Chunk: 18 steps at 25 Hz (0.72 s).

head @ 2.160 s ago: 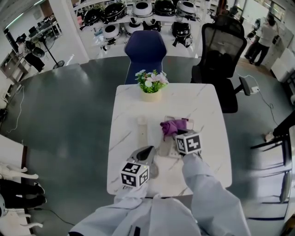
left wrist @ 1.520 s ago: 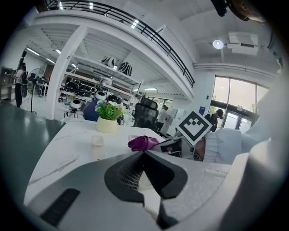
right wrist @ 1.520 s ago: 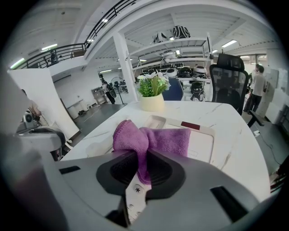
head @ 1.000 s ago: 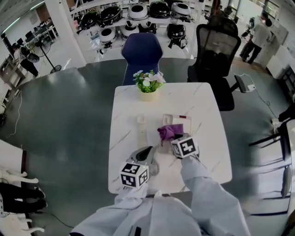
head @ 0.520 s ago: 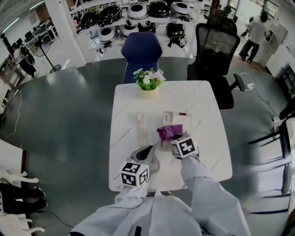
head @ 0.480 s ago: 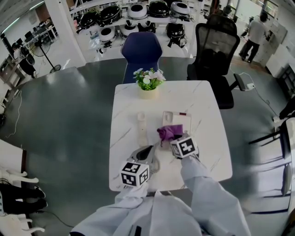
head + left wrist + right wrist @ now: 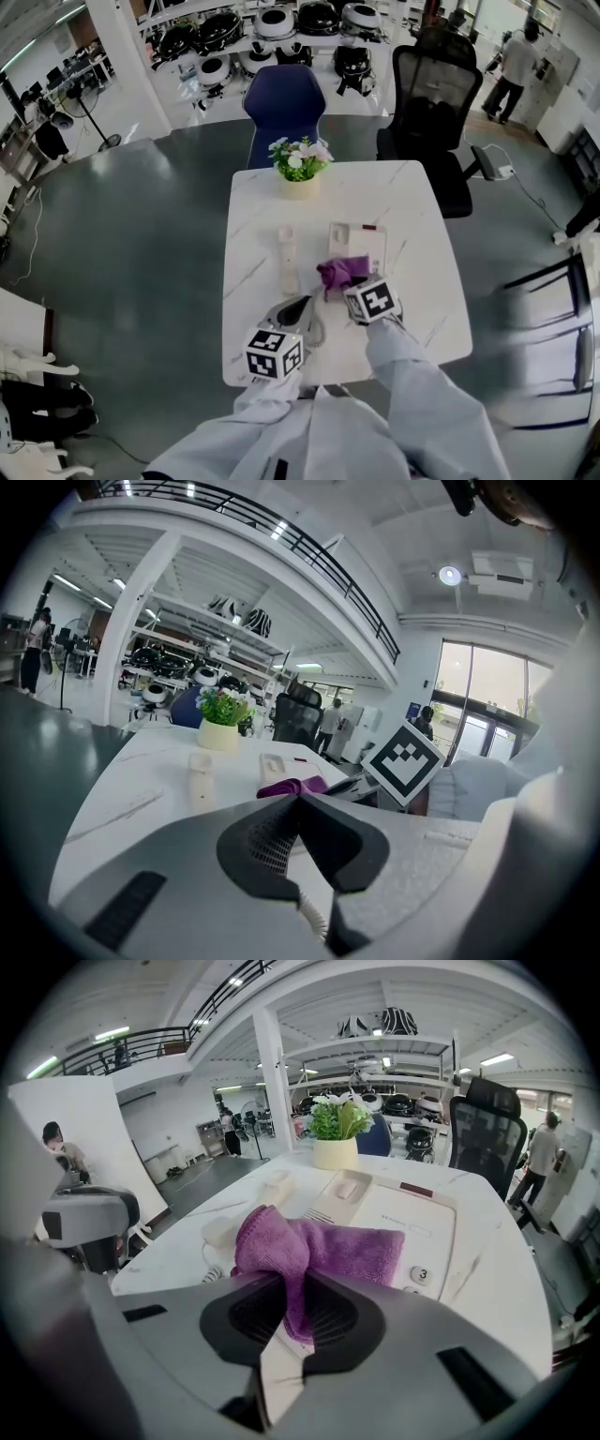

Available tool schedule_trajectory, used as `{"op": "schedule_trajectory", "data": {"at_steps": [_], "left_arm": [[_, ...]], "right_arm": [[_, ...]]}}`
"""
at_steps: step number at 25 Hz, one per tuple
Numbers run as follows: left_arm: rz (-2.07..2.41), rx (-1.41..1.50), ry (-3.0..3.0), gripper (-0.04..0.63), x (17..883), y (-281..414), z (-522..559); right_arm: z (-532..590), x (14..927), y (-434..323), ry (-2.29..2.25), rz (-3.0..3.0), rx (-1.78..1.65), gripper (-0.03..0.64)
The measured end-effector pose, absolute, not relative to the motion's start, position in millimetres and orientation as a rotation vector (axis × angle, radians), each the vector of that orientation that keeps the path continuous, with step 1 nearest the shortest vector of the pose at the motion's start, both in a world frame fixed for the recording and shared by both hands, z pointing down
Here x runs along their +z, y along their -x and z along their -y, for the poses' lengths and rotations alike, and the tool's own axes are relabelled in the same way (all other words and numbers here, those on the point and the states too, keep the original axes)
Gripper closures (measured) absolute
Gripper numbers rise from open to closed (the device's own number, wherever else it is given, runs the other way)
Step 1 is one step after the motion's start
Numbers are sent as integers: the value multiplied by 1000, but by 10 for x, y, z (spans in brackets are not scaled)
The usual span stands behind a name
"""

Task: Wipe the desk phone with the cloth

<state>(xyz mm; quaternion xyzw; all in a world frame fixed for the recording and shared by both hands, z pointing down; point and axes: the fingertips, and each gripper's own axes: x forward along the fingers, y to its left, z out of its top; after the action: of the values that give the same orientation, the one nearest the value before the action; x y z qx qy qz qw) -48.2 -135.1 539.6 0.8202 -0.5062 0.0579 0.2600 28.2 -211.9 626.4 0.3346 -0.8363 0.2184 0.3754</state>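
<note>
The white desk phone base (image 7: 361, 244) lies mid-table, its handset (image 7: 288, 260) off and lying to its left. My right gripper (image 7: 352, 287) is shut on a purple cloth (image 7: 339, 272), which drapes over the near left part of the base. In the right gripper view the cloth (image 7: 314, 1246) bunches between the jaws over the base (image 7: 412, 1213), with the handset (image 7: 270, 1190) to the left. My left gripper (image 7: 298, 311) rests at the near left, shut, nothing seen in it. In the left gripper view its jaws meet (image 7: 298, 803), and the cloth (image 7: 291, 786) lies beyond them.
A flower pot (image 7: 300, 184) stands at the table's far edge. The coiled cord (image 7: 214, 1274) lies near the handset. A blue chair (image 7: 283, 103) and a black office chair (image 7: 433, 94) stand behind the white marble table (image 7: 427, 281). A person (image 7: 511, 70) walks at the far right.
My right gripper has drawn the cloth toward me and slightly left, uncovering more of the phone base's far part. The left gripper has stayed put.
</note>
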Motion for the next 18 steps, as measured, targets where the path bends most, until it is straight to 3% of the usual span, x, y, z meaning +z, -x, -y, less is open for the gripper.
{"op": "schedule_trajectory", "data": {"at_steps": [18], "left_arm": [[1364, 144, -2225, 597, 5379, 497, 1244]], "right_arm": [[1867, 6330, -261, -829, 2126, 575, 580]]}}
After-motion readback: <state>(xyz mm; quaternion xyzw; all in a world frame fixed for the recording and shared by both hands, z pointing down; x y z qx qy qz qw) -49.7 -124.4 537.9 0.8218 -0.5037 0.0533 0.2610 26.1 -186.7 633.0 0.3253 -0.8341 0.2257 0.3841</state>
